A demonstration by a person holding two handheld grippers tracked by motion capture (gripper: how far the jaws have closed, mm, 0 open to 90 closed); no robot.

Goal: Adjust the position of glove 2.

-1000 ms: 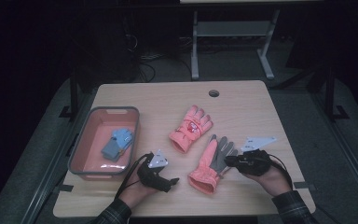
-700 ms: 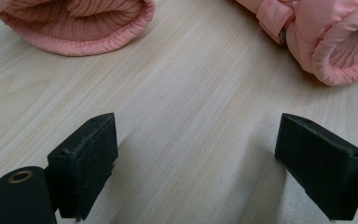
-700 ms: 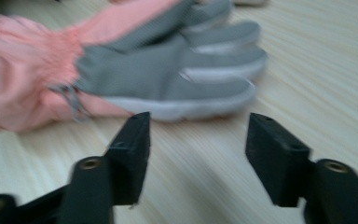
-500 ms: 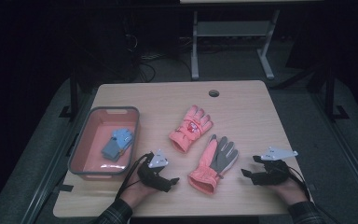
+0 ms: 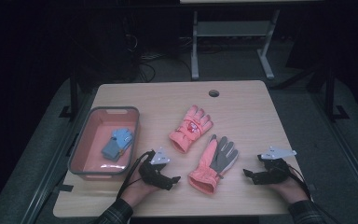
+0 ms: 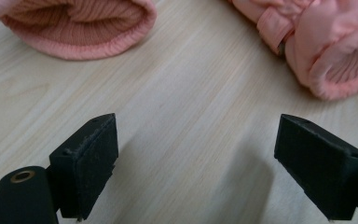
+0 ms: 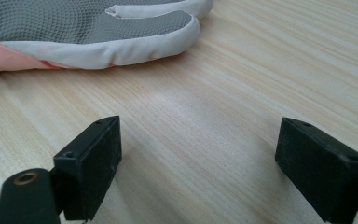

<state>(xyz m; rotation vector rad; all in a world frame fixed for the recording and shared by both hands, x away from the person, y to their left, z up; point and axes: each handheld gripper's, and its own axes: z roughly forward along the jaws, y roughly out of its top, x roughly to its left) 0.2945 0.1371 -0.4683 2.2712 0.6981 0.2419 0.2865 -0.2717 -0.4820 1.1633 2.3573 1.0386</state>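
Note:
Two pink gloves lie mid-table. One lies back up with a printed patch. The other lies palm up, its palm grey, and its white-edged grey fingers cross the top of the right gripper view. My left gripper rests open on the wood just left of the palm-up glove's cuff. In the left gripper view bare table lies between the jaws, and two pink knit cuffs lie beyond them. My right gripper sits open to the right of that glove, apart from it, with nothing between its jaws.
A pink tray with a grey rim stands at the table's left and holds a small blue glove. A cable hole sits near the far edge. Bare wood spans the far half and the right side. Dark floor and a metal frame lie beyond.
My right gripper has drawn back to the right off the fingers of the palm-up glove and now rests on the table. The left gripper has stayed put.

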